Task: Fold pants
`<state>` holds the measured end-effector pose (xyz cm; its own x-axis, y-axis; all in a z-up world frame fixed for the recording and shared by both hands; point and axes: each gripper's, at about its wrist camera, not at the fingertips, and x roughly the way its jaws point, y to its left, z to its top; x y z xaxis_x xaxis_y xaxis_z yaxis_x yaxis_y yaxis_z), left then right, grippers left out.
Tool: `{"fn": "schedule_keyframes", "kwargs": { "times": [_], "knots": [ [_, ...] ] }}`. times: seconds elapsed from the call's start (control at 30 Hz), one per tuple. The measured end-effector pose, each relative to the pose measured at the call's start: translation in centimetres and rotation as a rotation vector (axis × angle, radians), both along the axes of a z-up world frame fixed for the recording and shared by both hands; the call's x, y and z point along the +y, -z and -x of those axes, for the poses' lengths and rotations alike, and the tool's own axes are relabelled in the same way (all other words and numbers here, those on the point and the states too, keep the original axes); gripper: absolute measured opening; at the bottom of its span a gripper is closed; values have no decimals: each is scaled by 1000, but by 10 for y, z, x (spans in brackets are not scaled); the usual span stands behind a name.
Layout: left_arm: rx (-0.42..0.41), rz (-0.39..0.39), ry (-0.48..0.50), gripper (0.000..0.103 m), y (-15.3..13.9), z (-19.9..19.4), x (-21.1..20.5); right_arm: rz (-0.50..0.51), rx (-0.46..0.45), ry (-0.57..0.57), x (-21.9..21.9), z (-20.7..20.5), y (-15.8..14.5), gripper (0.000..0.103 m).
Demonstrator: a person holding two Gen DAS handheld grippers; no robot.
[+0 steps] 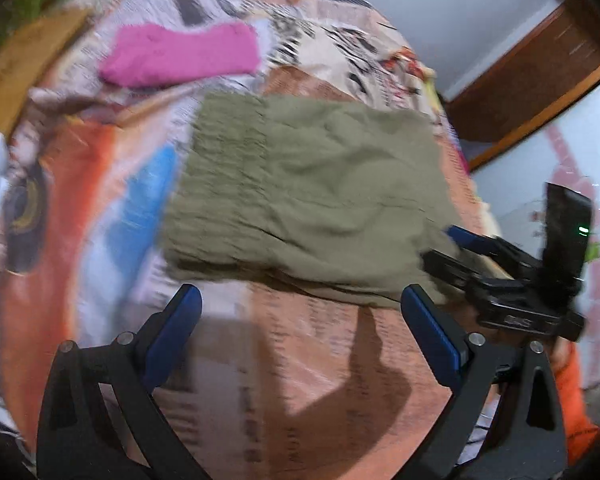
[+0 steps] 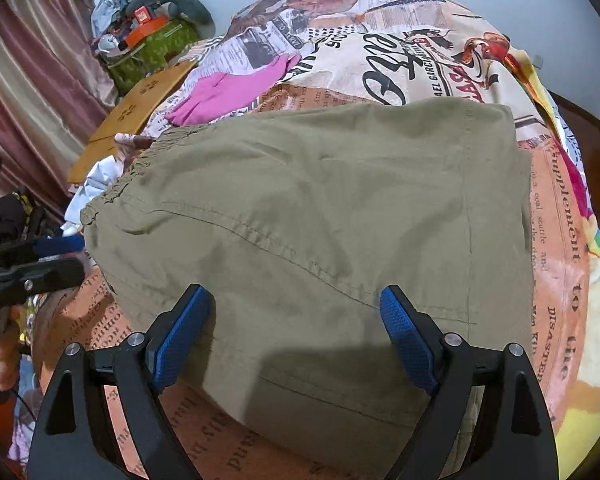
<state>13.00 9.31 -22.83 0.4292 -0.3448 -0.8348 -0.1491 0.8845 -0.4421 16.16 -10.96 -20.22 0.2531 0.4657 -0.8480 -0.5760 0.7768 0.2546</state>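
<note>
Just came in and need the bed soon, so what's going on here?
A person is folding olive pants on a printed bedspread, one gripper in each hand. The pants lie folded in a compact bundle. The left gripper and the right gripper are both open, holding nothing. A pink garment lies beyond.

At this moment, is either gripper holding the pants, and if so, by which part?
Nothing is held. The left gripper is open above the printed bedspread, short of the pants. The right gripper is open over them, pads not pressing.
</note>
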Motion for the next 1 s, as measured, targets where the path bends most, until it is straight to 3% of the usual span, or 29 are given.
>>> {"fn": "schedule_keyframes", "kwargs": {
  "times": [0.23, 0.47, 0.63, 0.73, 0.83, 0.93, 1.0],
  "knots": [
    [19, 63, 9, 102, 11, -16, -8, -24, 9, 1, 0, 1, 3, 91],
    [32, 209, -90, 102, 18, -36, 13, -27, 12, -8, 1, 0, 5, 94],
    [25, 251, -115, 99, 16, -39, 17, -38, 16, -10, 0, 0, 6, 94],
    [15, 210, -118, 97, 15, -41, 13, -42, 19, -10, 0, 0, 6, 94],
    [19, 137, -143, 81, 13, -50, 13, -43, 20, -11, 0, 0, 7, 94],
    [32, -12, -168, 62, 12, -61, 10, -48, 22, -12, -1, 0, 7, 95],
    [25, -67, -176, 57, 13, -66, 9, -51, 22, -12, -1, 0, 7, 95]
  ]
}}
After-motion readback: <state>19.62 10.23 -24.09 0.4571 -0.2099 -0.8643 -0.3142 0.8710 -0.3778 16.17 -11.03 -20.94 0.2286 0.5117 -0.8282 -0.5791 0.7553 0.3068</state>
